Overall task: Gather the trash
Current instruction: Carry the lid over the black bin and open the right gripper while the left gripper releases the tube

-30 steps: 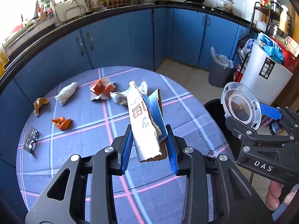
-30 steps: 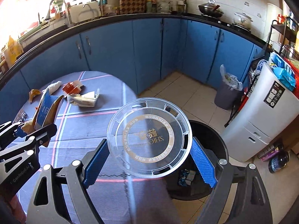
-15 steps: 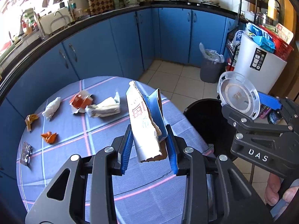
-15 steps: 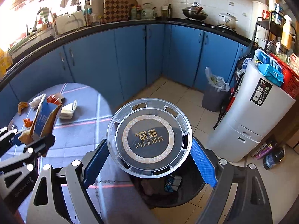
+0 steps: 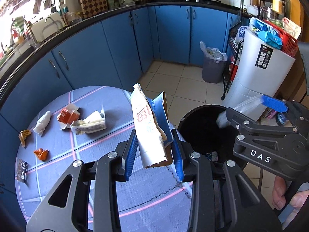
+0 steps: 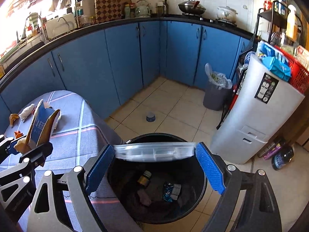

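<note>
Clear plastic lid point(image 6: 154, 151) edge-on between right gripper point(image 6: 154, 166) pads over half-hidden black bin point(image 6: 200, 197), left gripper point(image 5: 153, 150) clamping torn carton point(image 5: 149, 125)

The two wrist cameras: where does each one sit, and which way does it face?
Left wrist: on the left gripper, facing the table and kitchen; its fingers grip a torn blue-and-white carton; a hand shows.
Right wrist: on the right gripper, looking down into the black round bin; fingers hold a clear plastic lid.
Shared: bin, carton.
</note>
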